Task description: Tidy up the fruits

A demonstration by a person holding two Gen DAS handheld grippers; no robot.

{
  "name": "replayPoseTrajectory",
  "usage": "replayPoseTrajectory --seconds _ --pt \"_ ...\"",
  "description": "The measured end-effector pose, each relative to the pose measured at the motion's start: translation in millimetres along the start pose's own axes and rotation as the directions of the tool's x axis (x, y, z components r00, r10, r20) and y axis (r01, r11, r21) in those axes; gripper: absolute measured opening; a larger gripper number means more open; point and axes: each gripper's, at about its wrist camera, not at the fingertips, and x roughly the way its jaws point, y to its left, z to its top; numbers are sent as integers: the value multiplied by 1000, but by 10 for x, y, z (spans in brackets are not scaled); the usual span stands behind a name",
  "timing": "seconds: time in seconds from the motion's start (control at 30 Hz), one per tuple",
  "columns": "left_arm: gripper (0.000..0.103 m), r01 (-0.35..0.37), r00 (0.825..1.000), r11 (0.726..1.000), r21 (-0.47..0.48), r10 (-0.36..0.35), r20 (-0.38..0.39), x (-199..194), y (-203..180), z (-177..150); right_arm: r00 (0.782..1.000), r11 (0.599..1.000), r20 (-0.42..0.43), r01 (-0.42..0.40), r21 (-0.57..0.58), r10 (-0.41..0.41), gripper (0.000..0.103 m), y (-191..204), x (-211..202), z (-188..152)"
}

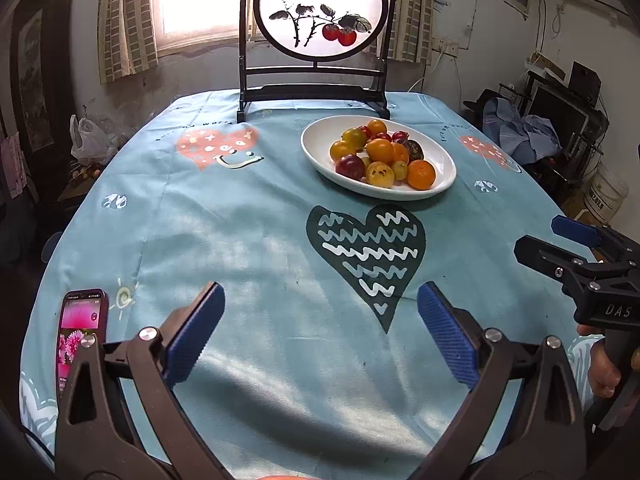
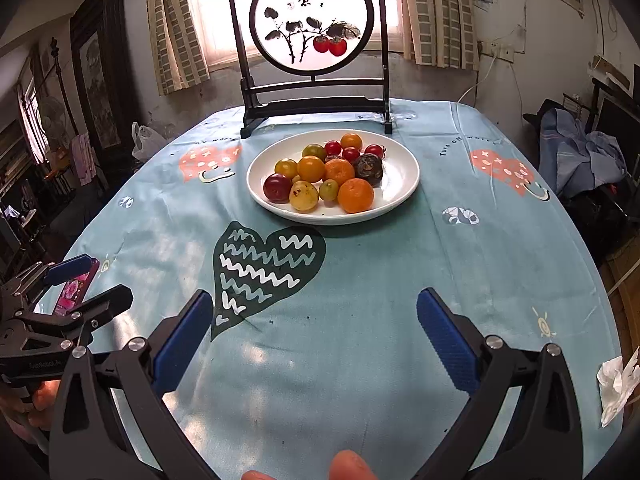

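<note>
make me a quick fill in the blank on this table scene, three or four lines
1. All the fruits sit piled on the white oval ceramic plate, which rests on the ____ patterned tablecloth.
2. Both the left tool and the right tool have their jaws ____.
3. Behind the plate stands a dark wooden frame with a round painted ____.
4. A smartphone with a ____ screen lies near the left tool.

Missing words: blue; open; panel; pink

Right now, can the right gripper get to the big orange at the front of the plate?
Probably yes. The right gripper is open, and only bare tablecloth lies between it and the orange at the plate's near edge.
</note>
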Motion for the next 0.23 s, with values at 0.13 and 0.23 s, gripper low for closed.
replayPoseTrajectory --seconds 0.13,0.23 --pt "99 0 1000 1000 -1 0 -2 5 -2 -5 1000 1000 0 1 1 -1 102 -4 -1 3" --pt "99 4 1000 1000 0 -4 -3 9 -3 -5 1000 1000 -1 0 2 0 102 -10 0 8"
